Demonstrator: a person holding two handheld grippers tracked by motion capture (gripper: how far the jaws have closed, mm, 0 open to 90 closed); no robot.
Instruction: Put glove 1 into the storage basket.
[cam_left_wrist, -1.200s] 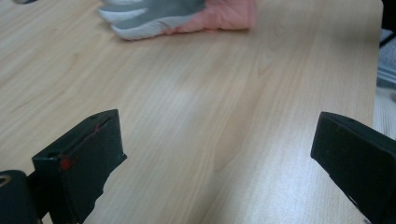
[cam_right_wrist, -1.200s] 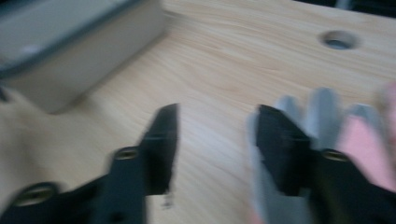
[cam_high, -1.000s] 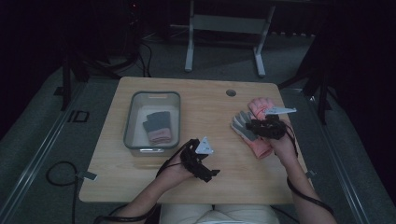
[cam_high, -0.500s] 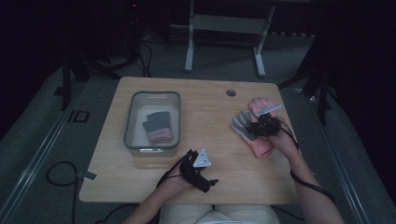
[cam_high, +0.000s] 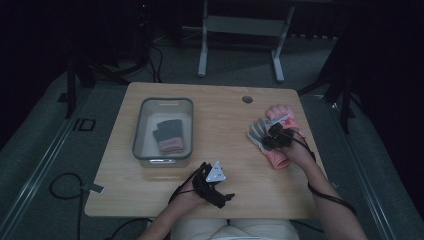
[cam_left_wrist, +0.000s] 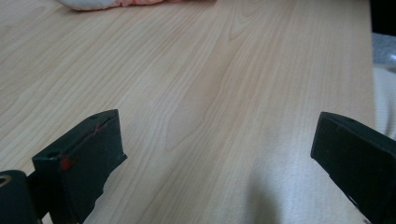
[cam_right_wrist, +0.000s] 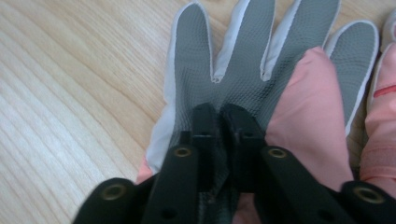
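Both hands have come lower over the counter (cam_high: 150, 195) since the earlier views, and the right claw (cam_right_wrist: 219, 109) has just been closing — its jaws now stand almost together, pinching a fold of the grey palm fabric of the grey-and-pink glove (cam_right_wrist: 243, 60) between them.

Nearest the person, the left claw (cam_left_wrist: 215, 149) hovers close over bare wood at the front edge, jaws spread wide with nothing between them; in the high view it sits just in front of the person's lap (cam_high: 216, 186).

Further out on the right side of the counter, the right claw (cam_high: 274, 136) bears down on the glove (cam_high: 257, 131), which lies palm up with its fingers fanned toward the counter's middle. A second, pinker glove (cam_high: 282, 112) lies just beyond it, touching or overlapping it.

Across on the left, well apart from both hands, the clear bin (cam_high: 162, 160) already holds a dark and pink glove (cam_high: 169, 136).

Judging by this, the grip on the glove looks made — the next move is likely a lift and a carry over to the bin. Only a thin fold is caught, so the fabric could slip free.
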